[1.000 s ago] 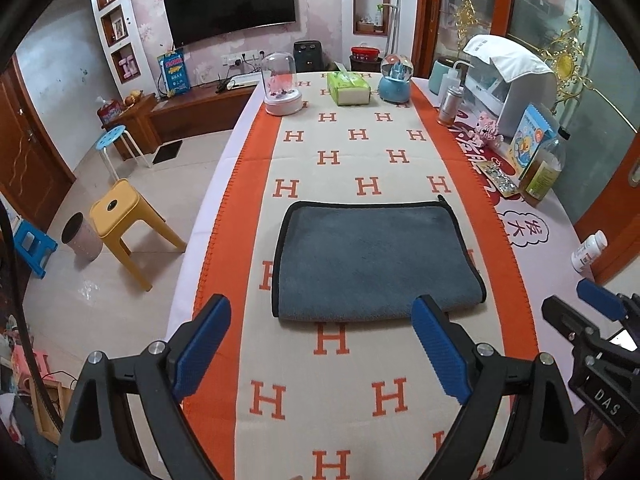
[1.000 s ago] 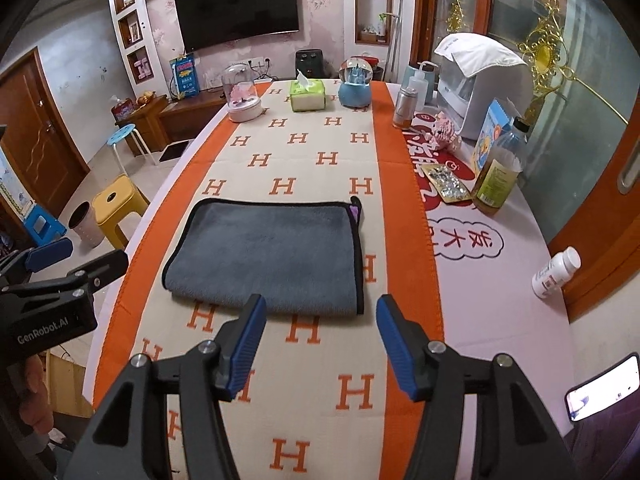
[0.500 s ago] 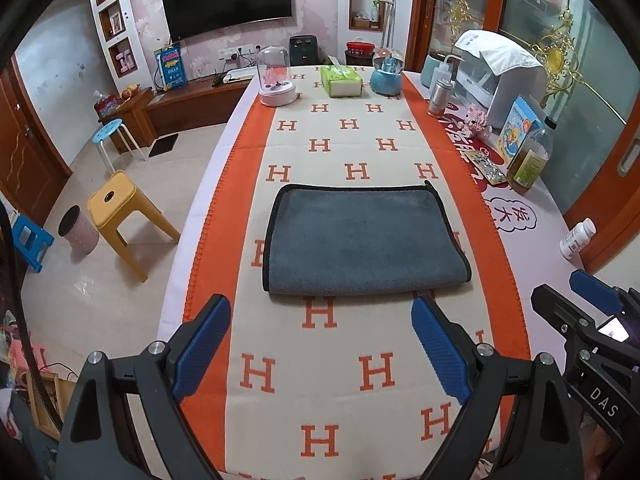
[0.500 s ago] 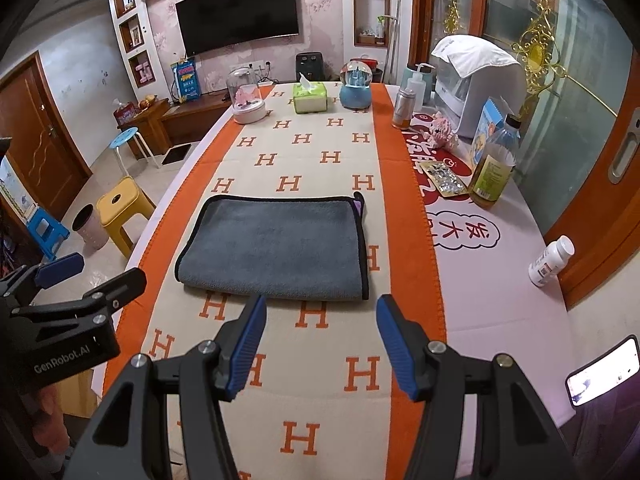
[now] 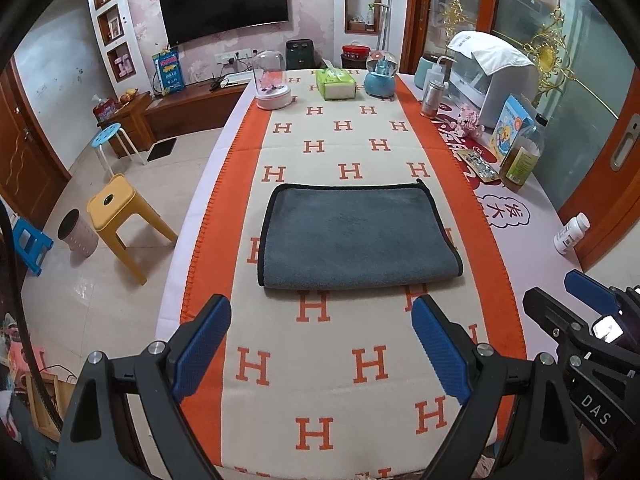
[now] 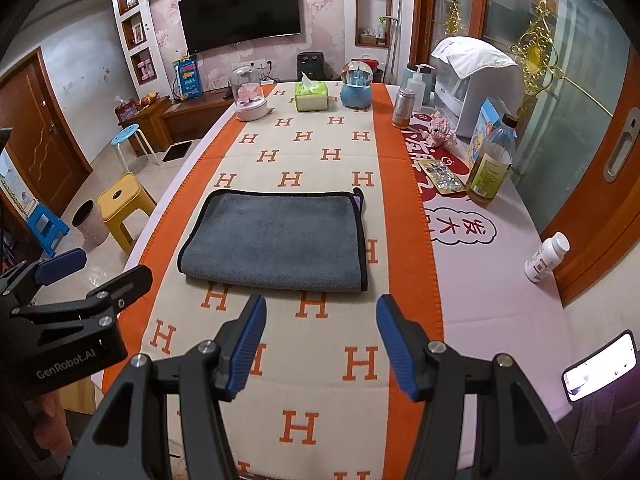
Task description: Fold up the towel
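Lying flat at the middle of the bench [image 5: 532, 216], the grey towel [image 5: 352, 236] is folded into a rectangle, with its rolled fold edge nearest the cameras and its black-bound edges on the far side and at both ends. It rests on a cream runner [image 5: 320, 360] patterned with orange H letters and bordered in orange. A small purple tab [image 6: 359, 202] shows at the towel's far right corner in the right wrist view.

The left tongs [image 5: 320, 340] hover above the runner on the near side of the towel, blue pads spread wide and holding nothing. The right tongs [image 6: 320, 340] hang likewise near the towel's front edge, pads apart and empty. Neither pair touches the cloth.

Beyond the towel, at the far end of the bench, stand a glass dome ornament [image 5: 272, 84], a green tissue box [image 5: 335, 84] and a blue snow globe [image 5: 381, 78]. Along the right side, well apart from the towel, are an amber oil bottle [image 5: 522, 156], a blister pack [image 5: 478, 164] and a white pill bottle [image 5: 571, 234]. A yellow stool [image 5: 120, 220] stands on the floor to the left.
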Tool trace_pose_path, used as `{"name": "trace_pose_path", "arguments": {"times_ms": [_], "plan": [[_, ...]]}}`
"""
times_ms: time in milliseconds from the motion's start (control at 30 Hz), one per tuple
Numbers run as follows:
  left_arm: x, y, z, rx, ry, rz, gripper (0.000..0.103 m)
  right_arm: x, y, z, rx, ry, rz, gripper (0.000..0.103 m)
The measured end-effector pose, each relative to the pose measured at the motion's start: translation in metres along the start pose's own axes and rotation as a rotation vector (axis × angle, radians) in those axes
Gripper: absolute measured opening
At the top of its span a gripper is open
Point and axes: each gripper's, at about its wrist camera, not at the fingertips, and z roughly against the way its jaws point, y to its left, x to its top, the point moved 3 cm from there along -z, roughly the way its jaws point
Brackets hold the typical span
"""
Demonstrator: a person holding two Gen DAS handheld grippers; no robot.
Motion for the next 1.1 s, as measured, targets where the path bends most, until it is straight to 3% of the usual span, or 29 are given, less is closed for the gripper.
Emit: {"name": "trace_pose_path", "arguments": {"times_ms": [1100], "plan": [[-0.017, -0.006, 0.006, -0.006, 0.007, -0.01, 0.091, -0.013, 0.003, 0.004, -0.003, 0.018, 0.005, 0.057]]}}
